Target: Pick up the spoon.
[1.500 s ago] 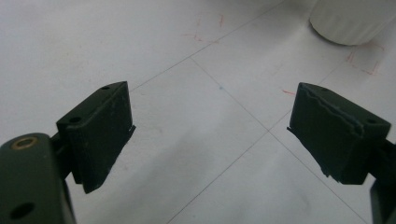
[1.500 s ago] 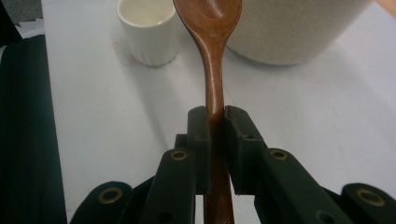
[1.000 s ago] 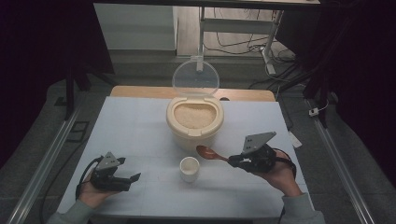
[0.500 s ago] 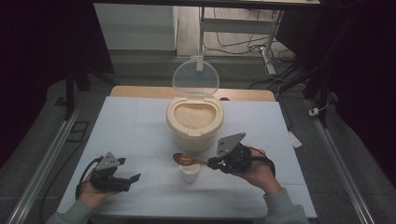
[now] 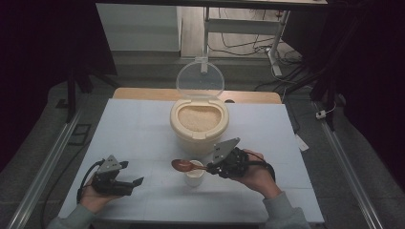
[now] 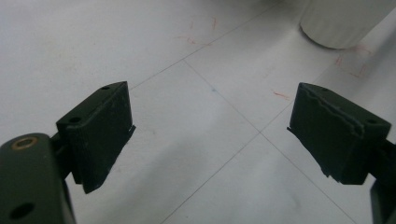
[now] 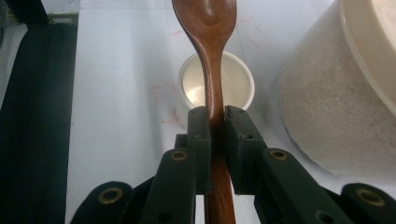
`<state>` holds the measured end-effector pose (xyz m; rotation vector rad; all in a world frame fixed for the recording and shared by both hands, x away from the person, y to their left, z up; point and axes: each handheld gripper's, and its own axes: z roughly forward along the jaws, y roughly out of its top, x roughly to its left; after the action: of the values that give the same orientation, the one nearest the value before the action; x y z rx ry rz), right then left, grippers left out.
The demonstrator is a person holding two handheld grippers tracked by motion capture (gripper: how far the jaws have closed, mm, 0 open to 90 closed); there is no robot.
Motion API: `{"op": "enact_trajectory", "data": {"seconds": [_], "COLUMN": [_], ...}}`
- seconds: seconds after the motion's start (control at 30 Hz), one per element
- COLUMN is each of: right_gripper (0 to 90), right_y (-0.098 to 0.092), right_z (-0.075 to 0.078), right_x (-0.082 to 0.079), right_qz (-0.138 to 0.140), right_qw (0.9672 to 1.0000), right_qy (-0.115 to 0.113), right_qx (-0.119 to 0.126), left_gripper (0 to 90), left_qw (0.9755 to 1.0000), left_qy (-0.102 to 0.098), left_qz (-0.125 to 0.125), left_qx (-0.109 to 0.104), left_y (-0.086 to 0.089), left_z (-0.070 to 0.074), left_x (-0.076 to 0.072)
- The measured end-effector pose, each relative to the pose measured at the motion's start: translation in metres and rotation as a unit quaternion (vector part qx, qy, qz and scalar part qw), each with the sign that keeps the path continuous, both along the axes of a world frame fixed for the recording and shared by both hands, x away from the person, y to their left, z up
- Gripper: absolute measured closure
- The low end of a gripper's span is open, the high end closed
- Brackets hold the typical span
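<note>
A cream rice container [image 5: 199, 123] stands mid-table, its clear lid [image 5: 200, 78] raised, with rice inside. In front of it sits a small white cup [image 5: 194, 174]. My right gripper [image 5: 213, 167] is shut on the handle of a brown wooden spoon [image 5: 183, 165], whose bowl hangs over the cup's far-left rim. In the right gripper view the spoon [image 7: 211, 42] runs up from the jaws above the cup [image 7: 238, 86], with the container wall [image 7: 327, 107] at right. My left gripper [image 5: 136, 183] rests low at the table's front left, open. Its view shows bare table between its pads [image 6: 100, 133].
The white table [image 5: 138, 129] has faint grid lines and red marks. A wooden board edge [image 5: 143, 94] runs along the back. Metal rails [image 5: 43, 167] flank both sides, with cables on the floor behind. A white cup base [image 6: 341, 23] shows in the left gripper view.
My right hand has carried the spoon leftward, from right of the cup to over it. The left hand has stayed put.
</note>
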<state>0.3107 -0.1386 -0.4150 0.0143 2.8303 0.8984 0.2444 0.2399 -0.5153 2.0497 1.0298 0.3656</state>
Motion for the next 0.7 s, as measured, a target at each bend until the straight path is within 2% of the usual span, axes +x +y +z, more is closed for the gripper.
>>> {"op": "enact_trajectory", "data": {"seconds": [0.03,0.17,0.23,0.27,0.33,0.5,0.57,0.6,0.63,0.7], "right_gripper": [80.2,80.2,80.2,80.2,80.2,80.2,80.2,80.2,80.2,80.2], "right_y": [0.0,0.001,0.0,0.0,-0.001,0.001,0.001,0.002,0.002,0.003], "right_z": [0.001,0.001,0.002,0.003,0.002,0.002,0.001,0.001,0.001,0.001], "right_x": [0.0,-0.001,-0.001,-0.001,-0.001,-0.002,-0.002,-0.002,-0.002,-0.003], "right_qz": [-0.001,-0.001,0.0,0.001,0.0,0.001,0.002,0.003,0.005,0.004], "right_qw": [1.0,1.0,1.0,1.0,1.0,1.0,0.9999,0.9999,0.9999,0.9999], "right_qy": [-0.004,-0.004,-0.005,-0.008,-0.008,-0.009,-0.009,-0.01,-0.009,-0.01], "right_qx": [-0.005,0.002,0.002,-0.001,0.004,0.002,0.005,0.005,0.005,0.003], "left_gripper": [13.3,13.4,13.4,13.6,14.1,14.8,14.8,14.8,14.8,14.9], "left_qw": [1.0,0.9999,0.9996,0.9991,0.9974,0.9916,0.9901,0.9901,0.9889,0.9881], "left_qy": [0.0,0.002,-0.004,-0.006,-0.014,-0.038,-0.041,-0.041,-0.041,-0.043], "left_qz": [0.0,-0.012,-0.026,-0.04,-0.068,-0.124,-0.135,-0.135,-0.142,-0.148], "left_qx": [-0.003,-0.009,-0.01,-0.013,-0.016,0.001,0.003,0.003,0.005,0.005], "left_y": [0.0,-0.002,-0.006,-0.009,-0.017,-0.044,-0.052,-0.052,-0.061,-0.069], "left_z": [0.001,0.008,0.018,0.026,0.042,0.074,0.081,0.081,0.086,0.091], "left_x": [0.0,0.0,-0.001,-0.001,-0.002,-0.002,0.0,0.0,0.004,0.007]}}
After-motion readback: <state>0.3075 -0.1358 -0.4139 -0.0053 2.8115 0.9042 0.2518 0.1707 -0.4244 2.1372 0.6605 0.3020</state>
